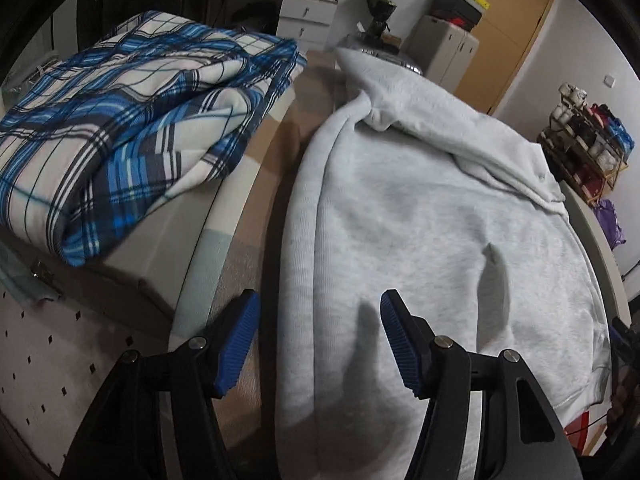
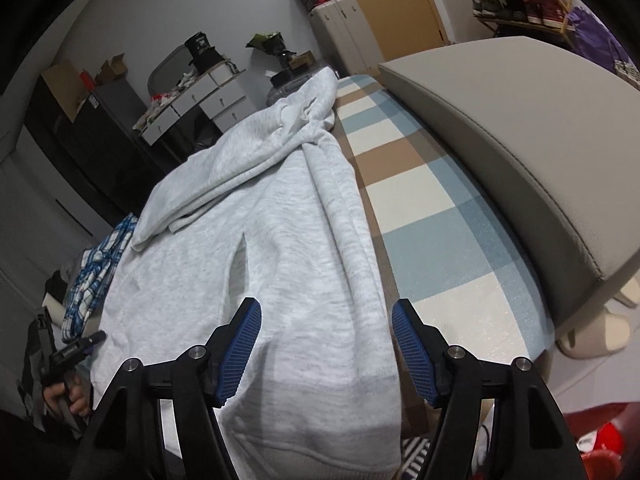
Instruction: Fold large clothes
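Hoodie (image 1: 420, 208), sides folded in, fills frame centre; left gripper (image 1: 318, 344) and right gripper (image 2: 326, 354), wide open and empty, hover over its hem. Next: grasp hem, fold upward.

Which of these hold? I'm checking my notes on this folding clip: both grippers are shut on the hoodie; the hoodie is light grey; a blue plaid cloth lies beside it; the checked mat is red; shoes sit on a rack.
1. Both grippers are shut on the hoodie. False: the left gripper and right gripper are open, holding nothing.
2. The hoodie is light grey. True.
3. A blue plaid cloth lies beside it. True.
4. The checked mat is red. False: it is blue, tan and white.
5. Shoes sit on a rack. True.
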A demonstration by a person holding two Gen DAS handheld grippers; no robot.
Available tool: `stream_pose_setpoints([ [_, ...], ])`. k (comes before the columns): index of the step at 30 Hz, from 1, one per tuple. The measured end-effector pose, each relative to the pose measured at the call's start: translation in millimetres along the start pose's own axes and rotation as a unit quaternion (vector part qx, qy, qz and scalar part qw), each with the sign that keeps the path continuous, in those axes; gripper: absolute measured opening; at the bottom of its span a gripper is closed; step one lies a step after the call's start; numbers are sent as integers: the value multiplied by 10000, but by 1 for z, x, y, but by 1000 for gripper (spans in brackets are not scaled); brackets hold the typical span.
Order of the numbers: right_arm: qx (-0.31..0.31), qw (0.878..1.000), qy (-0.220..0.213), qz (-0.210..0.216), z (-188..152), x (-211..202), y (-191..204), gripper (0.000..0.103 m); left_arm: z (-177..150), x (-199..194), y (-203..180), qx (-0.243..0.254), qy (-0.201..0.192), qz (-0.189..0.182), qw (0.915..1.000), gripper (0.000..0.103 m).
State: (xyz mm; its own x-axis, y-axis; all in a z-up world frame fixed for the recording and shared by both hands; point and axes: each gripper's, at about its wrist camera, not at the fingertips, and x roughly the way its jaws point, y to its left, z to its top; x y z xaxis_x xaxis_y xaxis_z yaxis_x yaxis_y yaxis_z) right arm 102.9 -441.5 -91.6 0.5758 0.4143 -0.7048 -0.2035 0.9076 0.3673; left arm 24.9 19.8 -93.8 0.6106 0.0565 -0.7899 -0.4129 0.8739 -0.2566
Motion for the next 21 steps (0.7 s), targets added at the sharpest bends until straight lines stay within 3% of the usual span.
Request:
stream_pose_setpoints([
  [2,48,9999,38,-79,-2,5,-2,68,2,0,-3,-15,-56,-158,9999,47],
  [4,91,9998,37,-165,-2,9,-6,68,3,2,-9,104,-104,-160,9998,21],
  [7,27,9998,-26,-217,-3,13,-8,69,5,4,-15,272,-183,-177,9993,8],
  [9,4,9999,-21,-107,-1,17,-7,69,6,3,-12,229,-208,-248,9992,6],
  [10,-45,10000,-31,-26,1,19,-4,63,7,3,-9,203,-212,-276,9992,5],
  [12,-221,9997,41,-6,4,28,4,42,8,2,-6,143,-258,-347,9990,3],
  [13,-333,9993,23,-174,6,32,9,19,9,1,-5,127,-300,-373,9988,3],
  [14,-353,9989,-82,-284,8,33,11,5,9,-1,-4,126,-339,-393,9986,3],
  [18,-97,9961,-875,21,15,-2,10,4,5,-16,0,92,-642,-606,9960,1],
  [21,197,9932,-1066,421,15,-24,-3,4,-2,-41,5,91,-846,-958,9918,1],
])
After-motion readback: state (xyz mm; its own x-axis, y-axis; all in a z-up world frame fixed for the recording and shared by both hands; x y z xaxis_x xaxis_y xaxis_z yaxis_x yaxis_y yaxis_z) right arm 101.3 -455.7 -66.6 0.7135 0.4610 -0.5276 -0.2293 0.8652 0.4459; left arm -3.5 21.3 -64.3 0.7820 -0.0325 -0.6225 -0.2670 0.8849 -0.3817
